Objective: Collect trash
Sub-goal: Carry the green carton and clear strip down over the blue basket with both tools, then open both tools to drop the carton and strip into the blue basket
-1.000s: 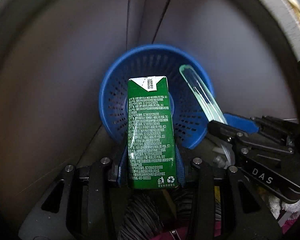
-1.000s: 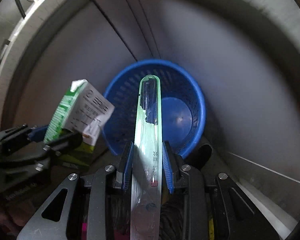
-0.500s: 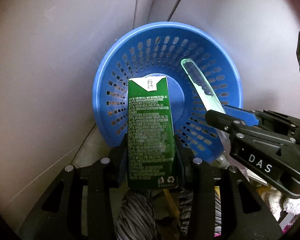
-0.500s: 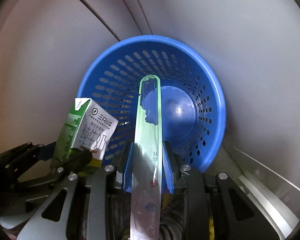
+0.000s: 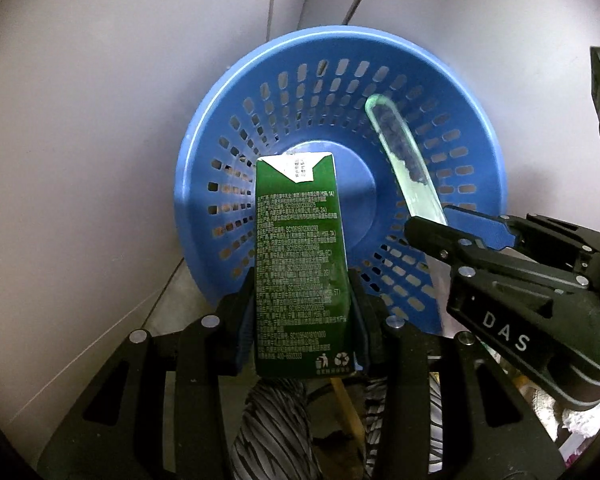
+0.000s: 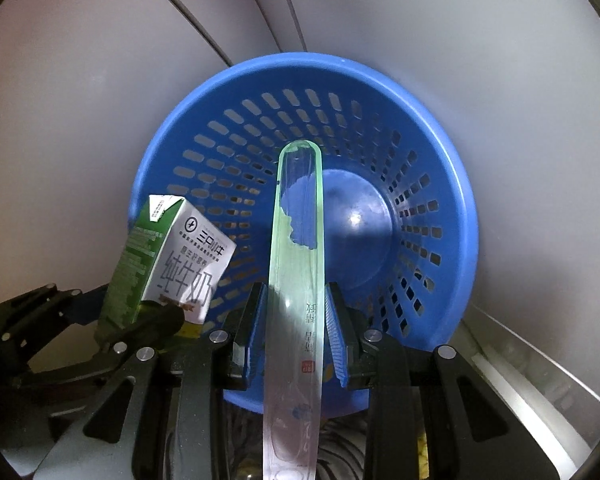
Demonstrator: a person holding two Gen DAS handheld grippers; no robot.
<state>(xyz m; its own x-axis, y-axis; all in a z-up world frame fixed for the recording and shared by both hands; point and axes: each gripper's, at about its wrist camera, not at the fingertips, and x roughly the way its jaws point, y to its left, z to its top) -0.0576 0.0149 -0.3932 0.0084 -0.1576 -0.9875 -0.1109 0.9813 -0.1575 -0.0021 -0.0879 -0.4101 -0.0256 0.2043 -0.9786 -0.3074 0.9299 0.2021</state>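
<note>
A blue perforated plastic basket (image 5: pixel 268 92) (image 6: pixel 452 184) stands on the floor against a pale wall, its inside bare. My left gripper (image 5: pixel 302 300) is shut on a green milk carton (image 5: pixel 298 264), held over the basket's near rim; the carton also shows in the right wrist view (image 6: pixel 172 264). My right gripper (image 6: pixel 296 320) is shut on a long clear plastic wrapper with green edges (image 6: pixel 298 240), which reaches out over the basket's middle. The wrapper (image 5: pixel 400 164) and right gripper (image 5: pixel 456 232) show at the right of the left wrist view.
Pale wall panels (image 5: pixel 100 120) rise behind the basket. Grey floor (image 6: pixel 520 368) runs along the lower right. Striped fabric (image 5: pixel 272 432) lies below the grippers.
Both grippers have moved closer to the basket, which now fills more of each view. The carton and the wrapper now hang over its opening. Both stay gripped.
</note>
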